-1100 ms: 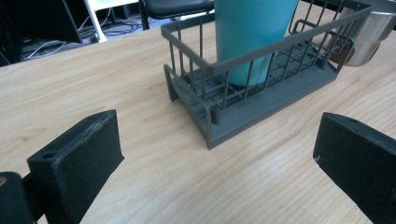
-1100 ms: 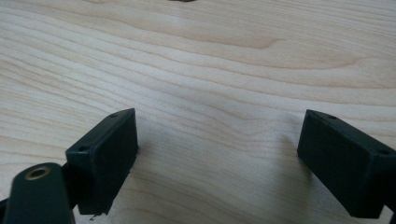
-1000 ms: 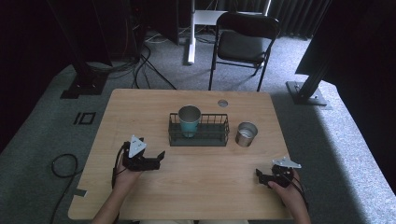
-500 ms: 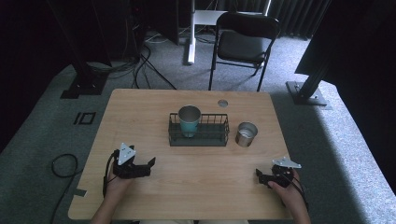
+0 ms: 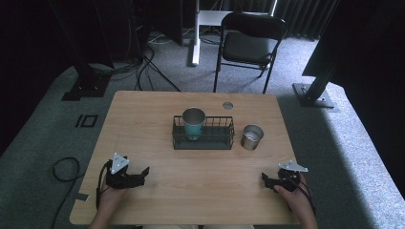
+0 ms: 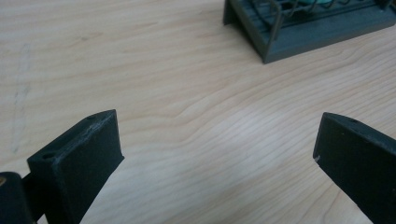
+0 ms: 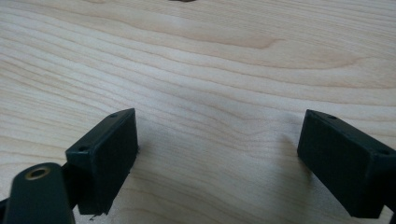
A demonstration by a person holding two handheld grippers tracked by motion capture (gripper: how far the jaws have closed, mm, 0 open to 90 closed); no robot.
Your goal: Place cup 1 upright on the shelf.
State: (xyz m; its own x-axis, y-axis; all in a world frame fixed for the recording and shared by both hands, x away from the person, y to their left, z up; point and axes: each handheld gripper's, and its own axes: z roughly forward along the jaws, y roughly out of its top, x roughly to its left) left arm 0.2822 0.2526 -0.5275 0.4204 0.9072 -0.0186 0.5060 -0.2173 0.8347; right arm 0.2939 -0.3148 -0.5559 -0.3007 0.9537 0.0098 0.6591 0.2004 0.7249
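A teal metal cup point(image 5: 193, 123) stands upright inside a dark wire rack point(image 5: 204, 134) at the table's centre. A shorter steel cup point(image 5: 251, 137) sits on the wood just right of the rack. My left gripper point(image 5: 142, 174) rests low at the table's front left, open, with bare wood between its jaws; the left gripper view shows the rack's corner point(image 6: 299, 28) ahead to the right. My right gripper point(image 5: 265, 180) lies at the front right, open over bare wood point(image 7: 219, 116), nothing held.
The wooden table point(image 5: 143, 119) has a round cable hole point(image 5: 228, 105) near its back edge. A black folding chair point(image 5: 250, 45) stands behind the table. Cables point(image 5: 62, 169) lie on the grey carpet at the left.
My left gripper has drawn back toward the front left edge of the table. The right gripper has stayed put.
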